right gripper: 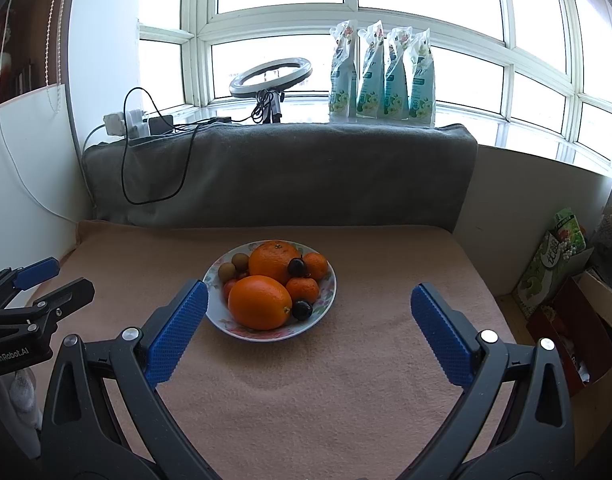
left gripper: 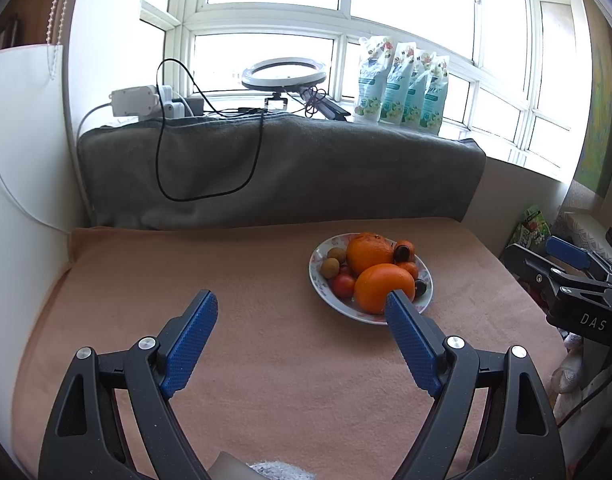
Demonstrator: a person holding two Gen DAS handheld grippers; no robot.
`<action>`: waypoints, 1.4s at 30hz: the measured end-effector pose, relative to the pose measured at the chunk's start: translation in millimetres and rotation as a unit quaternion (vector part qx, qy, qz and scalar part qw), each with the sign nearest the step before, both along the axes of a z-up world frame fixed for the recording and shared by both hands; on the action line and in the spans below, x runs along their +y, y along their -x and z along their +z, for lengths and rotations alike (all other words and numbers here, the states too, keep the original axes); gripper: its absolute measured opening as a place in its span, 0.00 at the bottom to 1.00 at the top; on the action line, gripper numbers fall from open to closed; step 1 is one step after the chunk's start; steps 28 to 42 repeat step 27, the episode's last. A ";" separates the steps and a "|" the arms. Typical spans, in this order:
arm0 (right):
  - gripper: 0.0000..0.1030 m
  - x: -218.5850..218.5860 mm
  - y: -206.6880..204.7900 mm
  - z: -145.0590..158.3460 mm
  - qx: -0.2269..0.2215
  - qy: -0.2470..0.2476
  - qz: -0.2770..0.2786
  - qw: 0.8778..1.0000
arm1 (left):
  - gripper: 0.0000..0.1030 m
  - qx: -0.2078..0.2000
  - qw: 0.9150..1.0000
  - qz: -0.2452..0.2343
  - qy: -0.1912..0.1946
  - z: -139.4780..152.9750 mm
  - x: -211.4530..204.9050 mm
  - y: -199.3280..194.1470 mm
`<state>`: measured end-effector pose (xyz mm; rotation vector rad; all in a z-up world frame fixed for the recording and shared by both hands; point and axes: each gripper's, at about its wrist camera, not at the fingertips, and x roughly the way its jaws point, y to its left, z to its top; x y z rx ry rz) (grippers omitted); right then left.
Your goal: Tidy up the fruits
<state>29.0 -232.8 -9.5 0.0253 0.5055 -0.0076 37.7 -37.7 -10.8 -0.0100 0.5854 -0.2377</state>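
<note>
While both pairs of fingers stand spread wide and empty, the left gripper [left gripper: 302, 306] has the floral plate [left gripper: 320, 284] just past its right fingertip, and the right gripper [right gripper: 308, 296] has it ahead, toward its left finger. The near orange [right gripper: 260, 302] looks firm, fairly heavy and likely to roll; grip across its middle. The dark cherries [right gripper: 302, 310] look soft and slippery.

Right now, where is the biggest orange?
The biggest orange lies at the front of the flowery plate on the pink cloth, in the right wrist view just beyond the right gripper, with a dark cherry touching its right side.
</note>
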 end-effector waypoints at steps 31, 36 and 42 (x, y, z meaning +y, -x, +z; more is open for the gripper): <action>1.00 3.6 -2.4 -6.0 0.004 0.000 0.003 1.000 | 0.83 -0.001 1.000 -0.002 0.000 -1.2 0.0 -1.1; 1.00 3.6 -2.4 -6.0 0.004 0.000 0.003 1.000 | 0.83 -0.001 1.000 -0.002 0.000 -1.2 0.0 -1.1; 1.00 3.6 -2.4 -6.0 0.004 0.000 0.003 1.000 | 0.83 -0.001 1.000 -0.002 0.000 -1.2 0.0 -1.1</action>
